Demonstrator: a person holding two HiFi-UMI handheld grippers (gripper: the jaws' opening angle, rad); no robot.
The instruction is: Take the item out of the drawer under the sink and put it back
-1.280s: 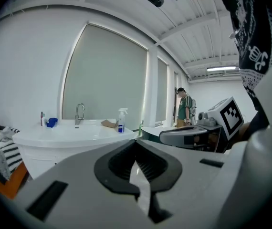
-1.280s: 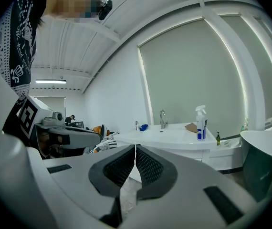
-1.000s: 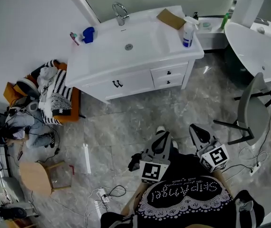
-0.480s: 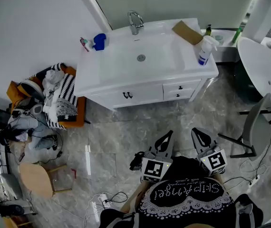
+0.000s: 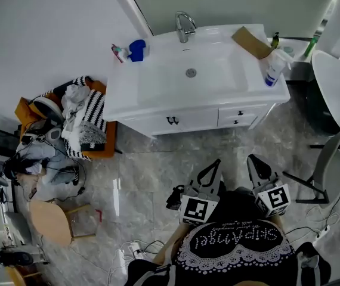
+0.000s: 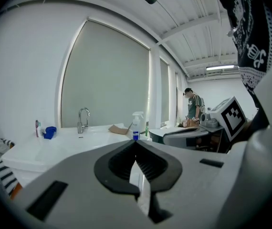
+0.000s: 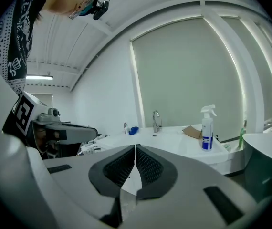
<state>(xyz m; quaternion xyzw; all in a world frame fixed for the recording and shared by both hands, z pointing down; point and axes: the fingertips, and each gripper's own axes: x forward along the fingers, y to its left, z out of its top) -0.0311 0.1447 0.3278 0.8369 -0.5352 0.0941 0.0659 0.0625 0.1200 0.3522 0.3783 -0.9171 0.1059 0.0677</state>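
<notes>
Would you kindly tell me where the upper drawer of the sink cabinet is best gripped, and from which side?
Probably by its small dark knob, centred on the front of the upper drawer. That face is otherwise flat, so only the knob offers jaws a hold. Approach level from the front of the sink cabinet. The right gripper, shut now, must open first.

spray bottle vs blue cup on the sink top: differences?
The spray bottle is tall and slim with a trigger head; the blue cup is short and squat. The bottle is white with a blue label; the cup is blue all over. In the head view the bottle stands at the sink top's right end, the cup at its back left corner. Both stand upright.
</notes>
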